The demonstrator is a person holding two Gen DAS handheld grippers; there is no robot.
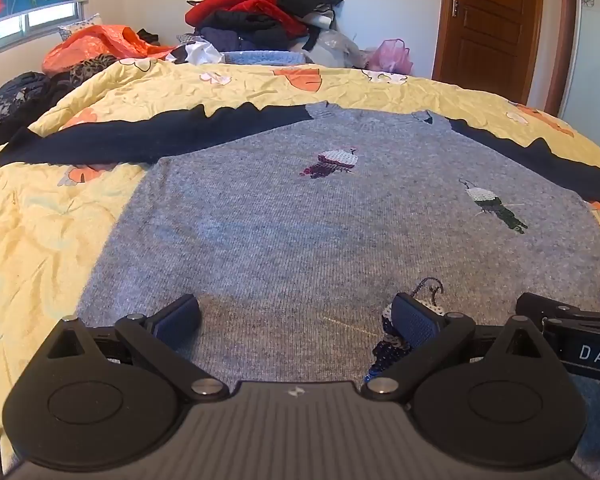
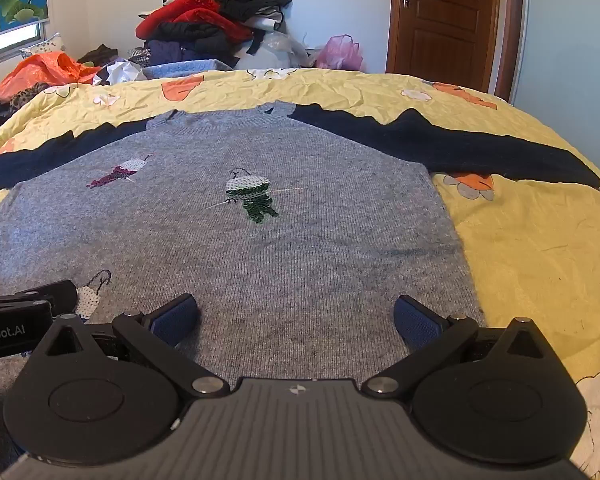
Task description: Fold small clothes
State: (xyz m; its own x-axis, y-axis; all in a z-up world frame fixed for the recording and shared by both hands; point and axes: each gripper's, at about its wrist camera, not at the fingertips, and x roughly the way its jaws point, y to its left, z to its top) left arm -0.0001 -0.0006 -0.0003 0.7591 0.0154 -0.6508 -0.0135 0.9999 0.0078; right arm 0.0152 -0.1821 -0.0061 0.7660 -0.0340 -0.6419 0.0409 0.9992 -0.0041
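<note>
A small grey knit sweater (image 1: 300,220) (image 2: 260,248) with dark navy sleeves lies flat on the yellow floral bedspread (image 1: 40,232) (image 2: 540,248), its neck toward the far side. Sequin bird patches dot its front. Both sleeves (image 1: 140,136) (image 2: 460,144) stretch out sideways. My left gripper (image 1: 296,320) hovers open over the lower hem on the left half, nothing between its blue pads. My right gripper (image 2: 296,320) stands open over the hem's right half, also with nothing between its pads. Each gripper shows at the edge of the other's view.
A tall heap of red, black and dark clothes (image 1: 260,12) (image 2: 212,20) rises beyond the bed's far edge. An orange bag (image 1: 96,44) and a pink bag (image 1: 392,56) lie there too. A brown wooden door (image 1: 492,24) stands at the back right.
</note>
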